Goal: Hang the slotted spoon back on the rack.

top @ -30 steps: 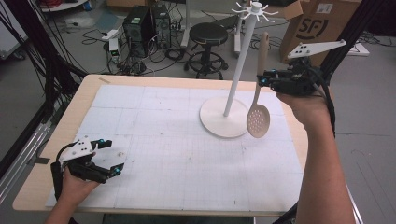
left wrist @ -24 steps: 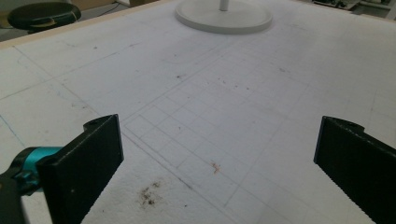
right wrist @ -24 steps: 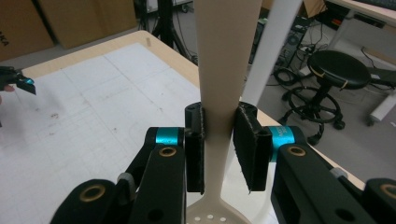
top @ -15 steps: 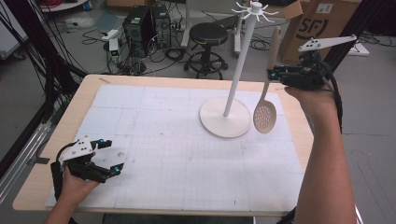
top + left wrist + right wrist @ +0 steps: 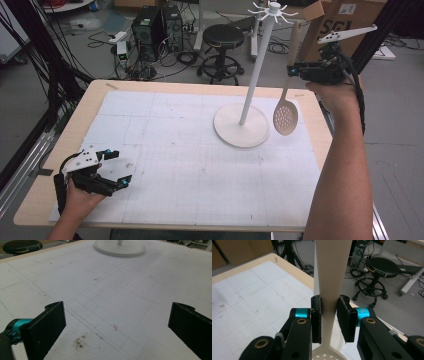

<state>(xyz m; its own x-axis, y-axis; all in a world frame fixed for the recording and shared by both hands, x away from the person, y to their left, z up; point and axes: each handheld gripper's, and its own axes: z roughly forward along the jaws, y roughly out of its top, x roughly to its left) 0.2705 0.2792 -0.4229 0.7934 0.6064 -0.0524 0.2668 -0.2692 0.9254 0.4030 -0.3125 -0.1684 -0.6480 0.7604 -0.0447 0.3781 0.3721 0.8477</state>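
Note:
A cream slotted spoon hangs upright in the air at the table's far right, bowl down, handle up beside the white hook stand. My right gripper is shut on the spoon's handle, and the perforated bowl shows below its jaws. The stand's round base rests on the white mat, and its hooked crown is at the top. My left gripper rests low at the table's near left corner, jaws wide open over bare mat, with nothing between them.
A white gridded mat covers the wooden table. Behind the table stand a black stool, computer cases, tangled cables and a cardboard box. The stand's base lies far ahead in the left gripper view.
My right gripper has carried the spoon up and to the right, away from the stand's pole. The left gripper has stayed put.

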